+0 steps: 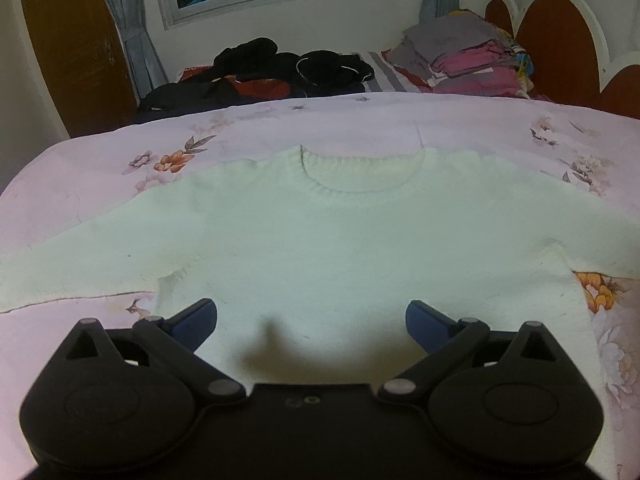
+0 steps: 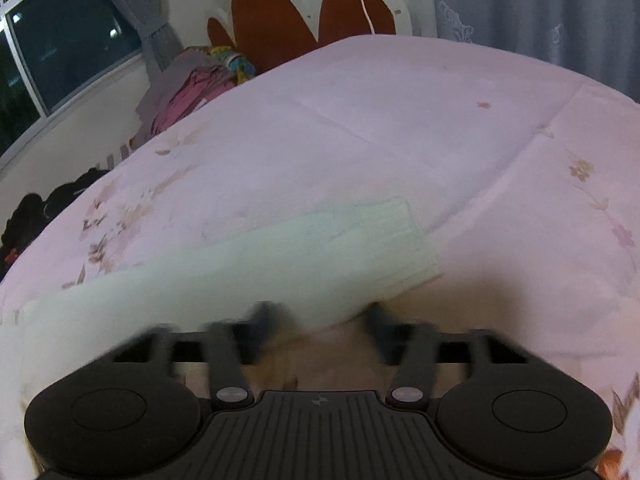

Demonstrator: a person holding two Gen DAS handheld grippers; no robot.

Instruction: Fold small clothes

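A white knit sweater [image 1: 320, 240] lies flat and face up on the pink floral bedspread [image 1: 100, 184], neck away from me, both sleeves spread out. My left gripper [image 1: 311, 322] is open and empty, hovering over the sweater's lower hem area. In the right wrist view the sweater's right sleeve [image 2: 280, 256] stretches out to its cuff. My right gripper [image 2: 320, 320] is open and empty, blurred by motion, with its fingertips at the sleeve's near edge.
A heap of black clothes [image 1: 280, 68] lies at the far side of the bed. A stack of folded grey and pink clothes [image 1: 468, 60] sits by the headboard [image 1: 560, 40]. Window and curtains stand behind.
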